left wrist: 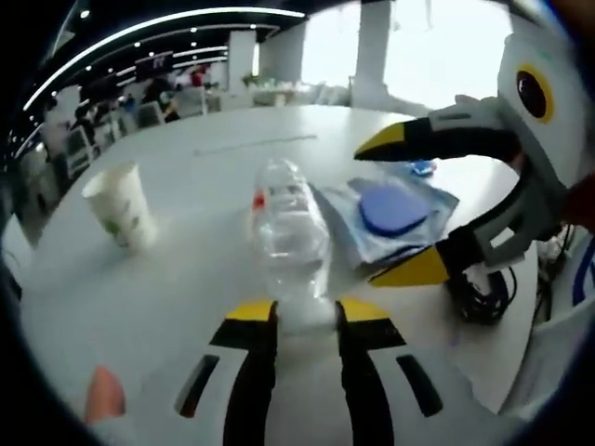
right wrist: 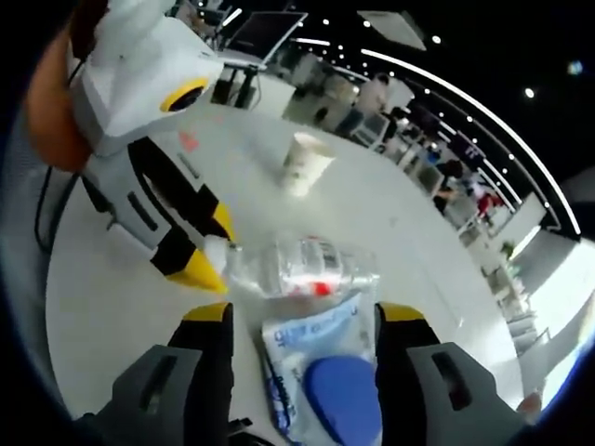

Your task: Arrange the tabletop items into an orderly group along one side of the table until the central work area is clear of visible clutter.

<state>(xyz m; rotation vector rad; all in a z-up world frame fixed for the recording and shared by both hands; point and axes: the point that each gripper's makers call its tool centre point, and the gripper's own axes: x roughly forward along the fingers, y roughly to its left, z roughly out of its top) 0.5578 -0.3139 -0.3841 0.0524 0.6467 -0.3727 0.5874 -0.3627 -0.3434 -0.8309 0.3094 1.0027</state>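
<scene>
A clear plastic bottle (left wrist: 290, 228) with a red mark lies on its side on the white table (left wrist: 204, 279). My left gripper (left wrist: 307, 311) is shut on the bottle's near end. In the right gripper view the same gripper (right wrist: 212, 249) comes in from the left, pinching the bottle (right wrist: 302, 268) at its end. Just right of the bottle lies a clear pouch (left wrist: 395, 209) with a blue disc inside. My right gripper (right wrist: 305, 313) is open, with one jaw on each side of the pouch (right wrist: 321, 367). A white paper cup (left wrist: 121, 204) stands upright to the left.
A black cable (left wrist: 479, 297) hangs coiled at the table's right edge. The paper cup (right wrist: 305, 163) stands alone on bare tabletop farther out. Desks, monitors and people fill the room beyond the table. A fingertip (left wrist: 104, 395) shows at the lower left.
</scene>
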